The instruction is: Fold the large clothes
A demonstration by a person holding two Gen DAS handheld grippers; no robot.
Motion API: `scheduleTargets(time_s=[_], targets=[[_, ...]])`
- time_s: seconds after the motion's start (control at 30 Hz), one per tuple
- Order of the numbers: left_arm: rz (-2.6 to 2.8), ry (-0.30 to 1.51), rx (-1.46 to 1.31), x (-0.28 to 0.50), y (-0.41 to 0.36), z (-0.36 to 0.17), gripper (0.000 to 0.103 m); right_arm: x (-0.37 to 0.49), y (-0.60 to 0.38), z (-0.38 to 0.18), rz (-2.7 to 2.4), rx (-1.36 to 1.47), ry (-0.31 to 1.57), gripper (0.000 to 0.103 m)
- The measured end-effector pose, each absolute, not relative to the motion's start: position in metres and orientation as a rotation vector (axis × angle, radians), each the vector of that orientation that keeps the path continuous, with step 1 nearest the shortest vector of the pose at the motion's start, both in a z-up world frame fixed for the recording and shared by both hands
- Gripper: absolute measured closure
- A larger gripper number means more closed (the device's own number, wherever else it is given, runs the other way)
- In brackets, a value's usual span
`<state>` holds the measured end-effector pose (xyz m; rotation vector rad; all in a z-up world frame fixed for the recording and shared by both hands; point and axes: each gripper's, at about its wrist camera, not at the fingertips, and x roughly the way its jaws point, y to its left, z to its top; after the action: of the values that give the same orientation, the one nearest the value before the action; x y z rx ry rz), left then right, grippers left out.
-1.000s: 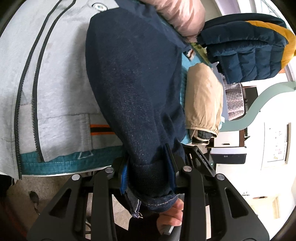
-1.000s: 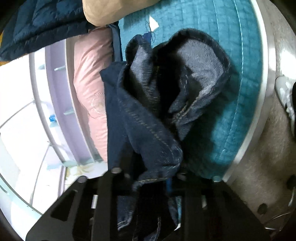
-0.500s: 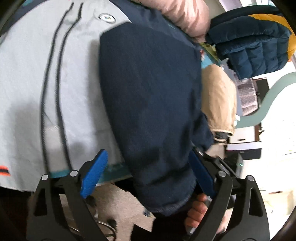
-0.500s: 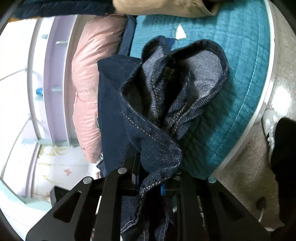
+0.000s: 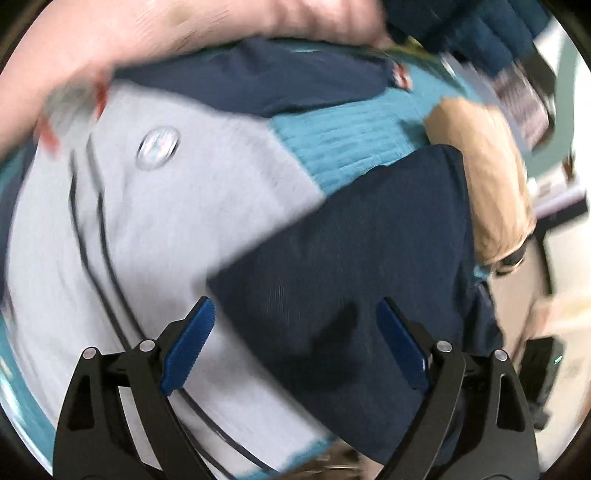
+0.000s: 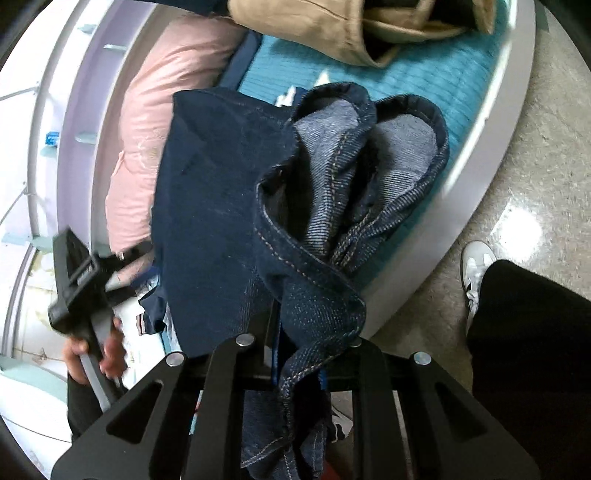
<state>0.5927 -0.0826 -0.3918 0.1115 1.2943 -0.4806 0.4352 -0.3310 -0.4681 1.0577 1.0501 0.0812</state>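
Note:
Dark blue jeans (image 5: 351,273) lie across a grey zip-up garment (image 5: 177,221) on a teal bed cover (image 5: 343,140). My left gripper (image 5: 295,343) is open, its blue pads spread just above the jeans and holding nothing. In the right wrist view my right gripper (image 6: 299,373) is shut on the bunched waistband of the jeans (image 6: 306,206), which hang over the bed's edge. The left gripper with its holding hand (image 6: 85,295) shows at the left there.
A pink pillow (image 6: 159,122) lies against the lilac headboard (image 6: 66,110). A tan jacket (image 6: 332,26) and a navy padded jacket (image 5: 480,33) sit at the far end of the bed. The white bed rim (image 6: 491,122) borders speckled floor; a shoe (image 6: 476,273) stands there.
My left gripper let go of the jeans, opened wide and swung up over the bed. My right gripper kept its hold and drew the waistband back toward the bed's edge.

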Motion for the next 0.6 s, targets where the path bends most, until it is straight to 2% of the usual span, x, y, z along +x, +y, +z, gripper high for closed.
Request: scheduleTargets(time_s=[0.1, 0.27, 0.37, 0.5, 0.6], targets=[[-0.567, 1.317, 0.202, 0.618, -0.106, -0.396, 0.014, 0.438, -0.328, -0.470, 0.058, 0.998, 1.068, 0.090], [-0.687, 1.394, 0.190, 0.649, -0.138, -0.413, 0.013, 0.434, -0.330, -0.478, 0.026, 0.964, 1.103, 0.090], [-0.765, 1.489, 0.238, 0.666, -0.160, -0.434, 0.011, 0.431, -0.334, -0.488, 0.036, 0.998, 1.123, 0.090], [-0.804, 1.641, 0.156, 0.686, -0.165, -0.467, 0.004, 0.430, -0.336, -0.492, 0.042, 0.998, 1.132, 0.090], [-0.812, 1.711, 0.138, 0.692, -0.168, -0.482, 0.004, 0.432, -0.338, -0.494, 0.046, 1.010, 1.137, 0.090]])
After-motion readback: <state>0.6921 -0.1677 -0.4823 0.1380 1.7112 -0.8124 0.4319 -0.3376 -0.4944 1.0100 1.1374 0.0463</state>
